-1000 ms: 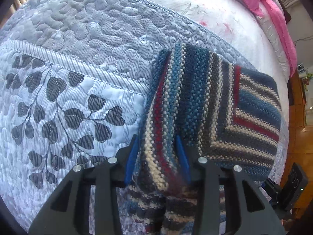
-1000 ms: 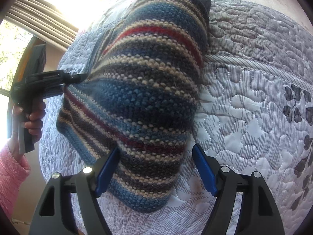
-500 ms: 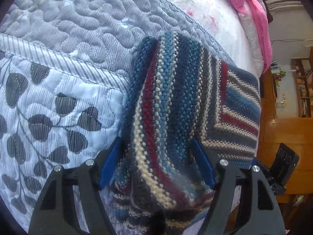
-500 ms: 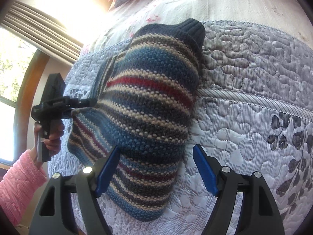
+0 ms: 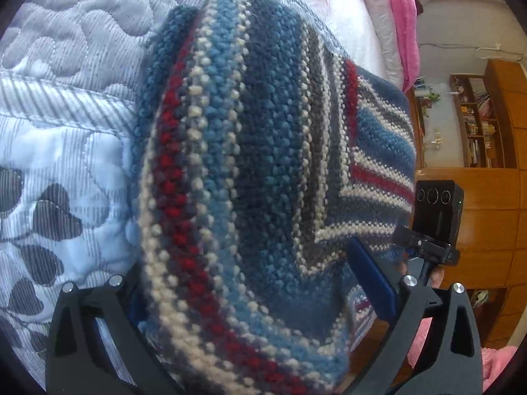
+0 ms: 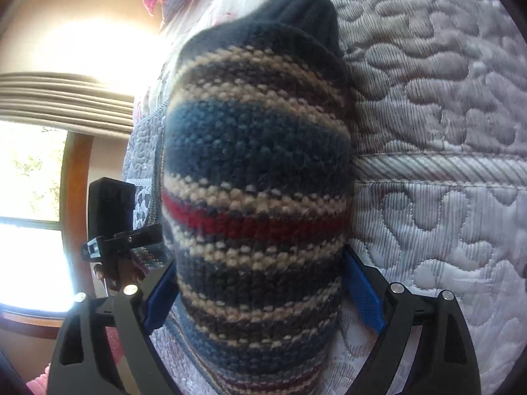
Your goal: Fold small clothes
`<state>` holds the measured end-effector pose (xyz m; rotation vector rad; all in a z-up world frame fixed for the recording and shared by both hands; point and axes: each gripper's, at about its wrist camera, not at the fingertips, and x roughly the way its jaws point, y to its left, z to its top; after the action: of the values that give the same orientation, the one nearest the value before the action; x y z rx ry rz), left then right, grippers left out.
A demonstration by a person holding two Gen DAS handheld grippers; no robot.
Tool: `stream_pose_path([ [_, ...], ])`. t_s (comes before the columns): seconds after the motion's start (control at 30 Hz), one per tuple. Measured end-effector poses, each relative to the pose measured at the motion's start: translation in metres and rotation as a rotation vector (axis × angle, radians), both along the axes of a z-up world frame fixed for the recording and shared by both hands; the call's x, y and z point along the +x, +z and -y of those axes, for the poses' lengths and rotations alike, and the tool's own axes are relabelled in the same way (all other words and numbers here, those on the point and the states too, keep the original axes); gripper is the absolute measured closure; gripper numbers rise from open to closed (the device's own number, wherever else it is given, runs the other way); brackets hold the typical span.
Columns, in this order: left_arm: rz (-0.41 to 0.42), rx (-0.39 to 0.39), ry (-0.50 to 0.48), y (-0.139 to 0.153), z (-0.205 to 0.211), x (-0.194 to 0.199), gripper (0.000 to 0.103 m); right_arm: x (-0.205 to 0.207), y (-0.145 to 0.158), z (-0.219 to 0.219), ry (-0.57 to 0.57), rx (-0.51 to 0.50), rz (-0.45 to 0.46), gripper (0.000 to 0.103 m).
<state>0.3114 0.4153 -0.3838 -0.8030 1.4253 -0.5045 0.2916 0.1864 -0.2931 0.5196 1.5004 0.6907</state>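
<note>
Left gripper (image 5: 250, 289): jaws spread wide, blue pads either side of the striped knit sweater (image 5: 263, 164); the knit bulges betw. them and hides the left pad, so actual pinch cannot be told from this view. Right gripper (image 6: 260, 293): jaws likewise wide apart, blue pads flanking the sweater's sides at its lower part; whether they press the fabric is unclear, no firm clamp visible. Sweater (blue, navy, cream, grey, red stripes) lies on the quilted bedspread (image 5: 66, 105), folded into a thick bundle; a navy ribbed cuff or hem (image 6: 306, 10) sits at the bundle's far end in the right wrist view. In the left wrist view a second panel w. stripes running at an angle meets the main fold on the sweater's right side. Bedspread: grey-white, pebble stitching and a dark leaf print left of the sweater. Pink bedding (image 5: 388, 6) lies beyond the sweater, toward the far edge of the bed. Wooden shelving (image 5: 477, 118) stands past the sweater's right side; a curtained window (image 6: 42, 151) shows to the sweater's left in the right wrist view.
</note>
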Motion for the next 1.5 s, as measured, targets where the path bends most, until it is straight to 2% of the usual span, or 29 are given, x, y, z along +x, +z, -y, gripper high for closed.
stream_pose_path([
  [0.03, -0.001, 0.011, -0.003, 0.002, 0.005, 0.000, 0.004, 0.000, -0.004, 0.000, -0.007, 0.017, -0.013, 0.015],
  [0.1, 0.010, 0.013, -0.011, 0.005, 0.011, 0.000, 0.007, -0.001, -0.002, 0.002, -0.009, 0.026, -0.003, 0.030],
  [0.13, 0.009, 0.019, -0.018, 0.006, 0.014, -0.001, 0.022, -0.002, 0.000, 0.006, -0.010, 0.047, -0.003, 0.033],
  [0.17, 0.007, 0.032, -0.027, 0.008, 0.017, -0.002, 0.029, -0.003, 0.003, 0.010, -0.011, 0.067, -0.002, 0.039],
  [0.23, 0.026, 0.012, -0.031, 0.015, 0.021, -0.006, 0.048, -0.007, 0.011, 0.015, -0.004, 0.074, 0.012, 0.042],
  [0.33, 0.057, -0.017, -0.031, 0.030, 0.035, -0.010, 0.055, -0.015, 0.030, 0.024, 0.004, 0.090, 0.045, 0.044],
  [0.43, 0.094, -0.050, -0.042, 0.050, 0.061, -0.019, 0.057, -0.024, 0.051, 0.044, 0.003, 0.146, 0.063, 0.044],
  [0.57, 0.134, -0.094, -0.050, 0.079, 0.111, -0.033, 0.058, -0.040, 0.084, 0.090, 0.034, 0.107, 0.134, 0.044],
  [0.73, 0.151, -0.124, -0.068, 0.103, 0.181, -0.053, 0.058, -0.058, 0.104, 0.164, -0.004, 0.069, 0.146, 0.044],
  [0.87, 0.163, -0.082, -0.079, 0.104, 0.230, -0.075, 0.058, -0.071, 0.090, 0.215, -0.042, 0.036, 0.107, 0.044],
  [0.97, 0.129, -0.039, -0.063, 0.086, 0.255, -0.090, 0.058, -0.076, 0.055, 0.243, -0.082, 0.003, 0.034, 0.044],
  [1.03, 0.112, 0.021, -0.061, 0.070, 0.260, -0.102, 0.057, -0.079, 0.026, 0.256, -0.102, -0.021, -0.014, 0.043],
  [1.13, 0.110, 0.084, -0.041, 0.054, 0.268, -0.111, 0.054, -0.082, -0.002, 0.267, -0.128, 0.015, -0.037, 0.041],
  [1.27, 0.103, 0.154, -0.026, 0.057, 0.271, -0.114, 0.046, -0.087, 0.004, 0.263, -0.113, -0.019, -0.003, 0.035],
  [1.33, 0.099, 0.206, -0.029, 0.069, 0.277, -0.111, 0.041, -0.092, 0.015, 0.249, -0.102, -0.040, 0.024, 0.029],
  [1.4, 0.101, 0.250, -0.021, 0.083, 0.276, -0.116, 0.040, -0.102, 0.033, 0.248, -0.092, -0.050, 0.054, 0.021],
  [1.5, 0.127, 0.304, -0.016, 0.105, 0.267, -0.125, 0.038, -0.123, 0.043, 0.256, -0.084, -0.032, 0.060, 0.020],
])
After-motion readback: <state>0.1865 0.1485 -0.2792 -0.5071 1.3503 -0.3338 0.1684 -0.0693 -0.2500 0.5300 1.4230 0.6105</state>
